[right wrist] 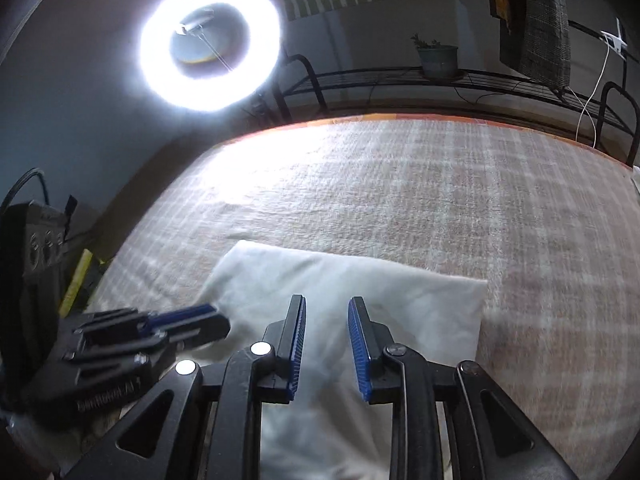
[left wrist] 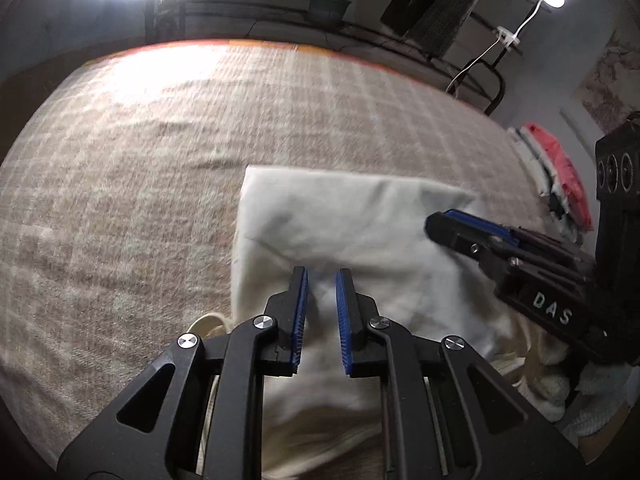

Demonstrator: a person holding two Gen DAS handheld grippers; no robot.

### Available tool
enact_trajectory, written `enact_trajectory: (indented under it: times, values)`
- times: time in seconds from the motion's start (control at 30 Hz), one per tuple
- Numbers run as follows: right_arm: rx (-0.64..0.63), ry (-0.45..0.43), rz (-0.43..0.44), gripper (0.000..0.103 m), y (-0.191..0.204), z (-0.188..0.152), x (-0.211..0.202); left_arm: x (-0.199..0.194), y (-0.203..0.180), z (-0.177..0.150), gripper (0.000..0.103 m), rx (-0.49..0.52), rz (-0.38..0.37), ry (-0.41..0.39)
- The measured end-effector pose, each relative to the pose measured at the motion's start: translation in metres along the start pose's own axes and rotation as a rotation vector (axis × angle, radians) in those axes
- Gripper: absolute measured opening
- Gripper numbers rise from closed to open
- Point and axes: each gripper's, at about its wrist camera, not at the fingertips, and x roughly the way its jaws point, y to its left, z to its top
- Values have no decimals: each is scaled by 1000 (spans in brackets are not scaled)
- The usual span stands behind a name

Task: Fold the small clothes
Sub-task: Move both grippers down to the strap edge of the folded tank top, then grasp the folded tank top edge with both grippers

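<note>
A cream-white small garment [left wrist: 340, 220] lies folded into a rough rectangle on the plaid bed cover; it also shows in the right wrist view [right wrist: 360, 280]. My left gripper [left wrist: 322, 276] hovers over its near part, jaws a little apart with nothing between them. It shows from the side in the right wrist view [right wrist: 216, 318] at the cloth's left edge. My right gripper [right wrist: 327, 304] is open and empty above the cloth's near middle. It shows in the left wrist view [left wrist: 440, 222] at the cloth's right corner.
The beige plaid bed cover [left wrist: 160, 140] spreads wide to the left and far side, with an orange border [right wrist: 400, 118] at the far edge. A red and white pile [left wrist: 560, 168] lies at the right. A metal rack [right wrist: 440, 80] and a ring light [right wrist: 210, 44] stand behind the bed.
</note>
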Motion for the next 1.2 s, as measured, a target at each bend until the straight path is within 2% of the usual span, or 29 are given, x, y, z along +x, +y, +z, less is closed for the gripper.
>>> enact_trajectory:
  times: [0.07, 0.1, 0.17, 0.3, 0.4, 0.47, 0.53, 0.6, 0.7, 0.77, 0.83, 0.87, 0.93, 1.07, 1.13, 1.17, 1.2]
  values:
    - [15, 50, -44, 20, -10, -4, 15, 1, 4, -2, 12, 10, -8, -6]
    - [23, 60, -34, 19, -16, -8, 17, -1, 5, -2, 12, 18, -6, -1]
    - [43, 49, -8, 19, -24, -7, 13, -5, 9, 0, 12, 15, 3, -7]
    - [71, 26, -41, 21, -34, 0, -2, -15, 25, 6, 12, -51, -9, -36]
    - [114, 43, -51, 23, -43, 4, -11, -18, 38, 7, 12, -91, -3, -42]
    - [123, 49, -53, 25, -47, 3, -16, -27, 45, 9, 12, -113, -19, -88]
    - [130, 12, -24, 25, -50, 3, -27, -35, 47, 12, 12, -92, -23, -120]
    - [101, -2, 4, 24, -45, 2, -36, -34, 46, 14, 12, -71, -9, -119]
    - [5, 35, 14, 20, -23, -7, -37, -21, 43, 10, 12, -82, -55, -66]
    - [-66, 73, 17, 19, -8, -15, -32, -14, 38, 1, 12, -38, -21, -30]
    - [-179, 122, -18, 19, 10, -31, -23, -7, 32, -8, 12, 27, 31, -9]
    - [-224, 149, -44, 19, 15, -39, -17, -8, 31, -10, 16, 45, 41, -17]
    - [-300, 144, -93, 19, 23, -53, -18, -12, 30, -12, 19, 46, 49, -15]
    - [-246, 149, -27, 21, 12, -51, -42, -25, 41, -13, 21, -13, 22, -26]
    - [-214, 120, -10, 32, 4, -50, -56, -31, 49, -11, 33, -63, -19, -29]
    - [-174, 100, 4, 34, -6, -48, -65, -33, 53, -10, 40, -97, -49, -29]
    - [-144, 94, 12, 36, -12, -47, -68, -34, 57, -9, 40, -122, -74, -25]
